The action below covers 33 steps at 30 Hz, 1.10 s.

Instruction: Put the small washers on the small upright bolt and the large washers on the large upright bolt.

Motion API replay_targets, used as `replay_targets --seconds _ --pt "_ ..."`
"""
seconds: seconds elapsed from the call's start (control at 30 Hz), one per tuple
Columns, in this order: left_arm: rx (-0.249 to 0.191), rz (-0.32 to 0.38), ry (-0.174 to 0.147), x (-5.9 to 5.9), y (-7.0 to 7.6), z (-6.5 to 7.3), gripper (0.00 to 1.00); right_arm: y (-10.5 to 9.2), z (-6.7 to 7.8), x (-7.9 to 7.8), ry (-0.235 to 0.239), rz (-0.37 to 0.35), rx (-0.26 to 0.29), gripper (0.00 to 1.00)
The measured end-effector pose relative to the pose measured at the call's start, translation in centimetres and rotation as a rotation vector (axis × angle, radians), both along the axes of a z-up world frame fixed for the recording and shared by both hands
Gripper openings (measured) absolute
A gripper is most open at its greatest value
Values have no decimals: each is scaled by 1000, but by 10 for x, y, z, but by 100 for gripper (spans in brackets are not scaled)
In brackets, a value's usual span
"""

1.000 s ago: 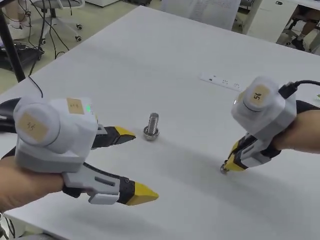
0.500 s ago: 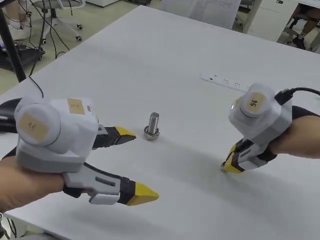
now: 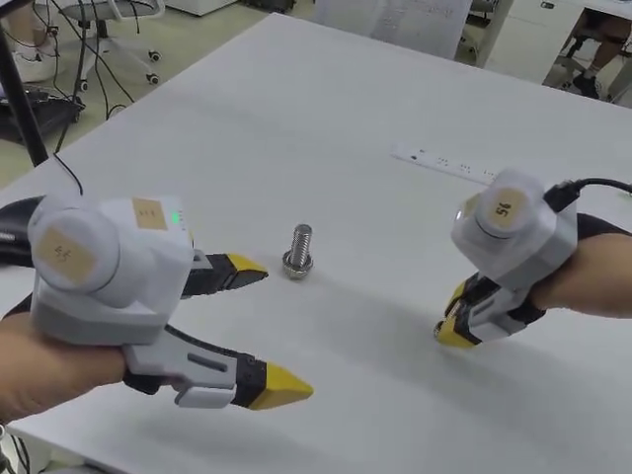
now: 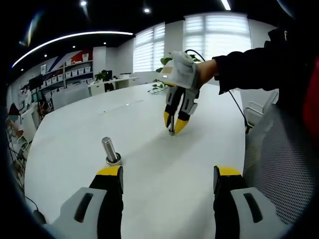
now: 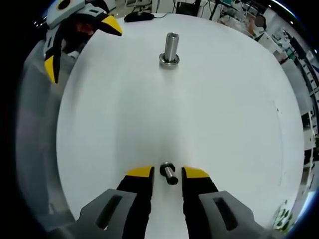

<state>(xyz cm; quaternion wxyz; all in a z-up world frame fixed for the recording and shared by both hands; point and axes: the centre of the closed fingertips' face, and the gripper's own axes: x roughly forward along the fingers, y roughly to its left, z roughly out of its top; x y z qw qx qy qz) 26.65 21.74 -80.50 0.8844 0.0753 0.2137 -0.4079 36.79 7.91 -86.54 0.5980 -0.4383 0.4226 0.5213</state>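
Note:
The large upright bolt (image 3: 300,245) stands mid-table with washers (image 3: 297,264) ringed round its base; the left gripper view has it as the large bolt (image 4: 110,151) just ahead of the left jaw. My left gripper (image 3: 279,329) is wide open and holds nothing, a short way to the near left of that bolt. My right gripper (image 5: 167,173) points down at the table on the right, its jaws standing narrowly apart on either side of the small bolt (image 5: 168,174), with thin gaps showing. The left gripper view has the right gripper (image 4: 173,127) tip-down on the table.
A white power strip (image 3: 439,161) lies on the white table (image 3: 296,118) beyond the right gripper. Office chairs and cables (image 3: 89,59) stand on the floor past the table's left edge. A mesh chair (image 4: 284,164) is at the near side.
The right gripper has shifted slightly and its body now hides the small bolt in the head view, where it showed at the fingertips before. The left gripper and the large bolt have not moved.

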Motion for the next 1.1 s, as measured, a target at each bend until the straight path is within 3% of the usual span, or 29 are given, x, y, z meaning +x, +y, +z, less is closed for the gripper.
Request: replay_targets --seconds 0.23,0.4,0.57,0.9,1.1 --pt "1 -3 0 -1 0 0 73 3 1 -2 -3 -28 53 42" --pt "1 -2 4 -1 0 0 73 3 2 -3 -22 -44 99 62" --pt "2 -2 8 -1 0 -1 74 6 6 1 -77 -72 161 86" --pt "1 -7 14 -4 0 -1 74 8 12 -10 -101 -111 235 95" --pt "-5 0 8 -5 3 3 74 15 25 -19 -135 -136 292 96"
